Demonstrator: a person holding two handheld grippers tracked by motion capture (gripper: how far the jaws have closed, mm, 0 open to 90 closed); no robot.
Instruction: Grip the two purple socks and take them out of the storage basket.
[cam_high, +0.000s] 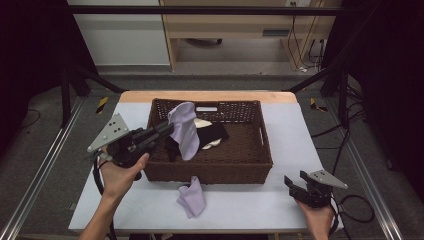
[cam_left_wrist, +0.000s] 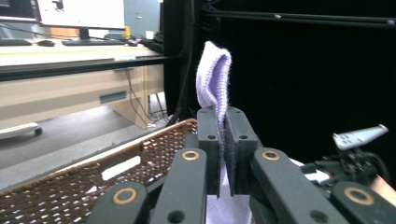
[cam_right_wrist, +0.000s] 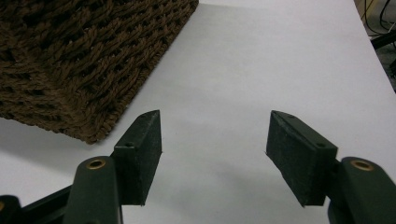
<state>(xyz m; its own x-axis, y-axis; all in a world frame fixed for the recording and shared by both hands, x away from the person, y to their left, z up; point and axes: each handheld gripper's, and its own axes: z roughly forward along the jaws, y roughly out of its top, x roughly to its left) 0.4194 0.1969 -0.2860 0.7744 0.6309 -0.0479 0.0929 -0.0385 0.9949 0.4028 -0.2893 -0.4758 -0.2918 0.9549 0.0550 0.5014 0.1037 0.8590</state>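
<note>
A brown woven basket (cam_high: 250, 167) stands mid-table with black and cream cloths (cam_high: 212, 134) inside. My left gripper (cam_high: 170, 129) hovers over the basket's left side, shut on a lilac sock (cam_high: 184, 131) that hangs down into the basket. In the left gripper view the sock (cam_left_wrist: 214, 79) sticks up from between the closed jaws, above the basket rim (cam_left_wrist: 140, 144). A second lilac sock (cam_high: 192, 198) lies crumpled on the white table in front of the basket. My right gripper (cam_high: 296, 181) rests at the table's right front corner, open and holding nothing; its fingertips (cam_right_wrist: 140, 154) stand wide over bare table.
The white tabletop (cam_high: 280, 200) has free room right of the basket and along the front. In the right gripper view the basket's corner (cam_right_wrist: 88, 84) lies at upper left. Metal frame rails run along both table sides, with dark curtains behind.
</note>
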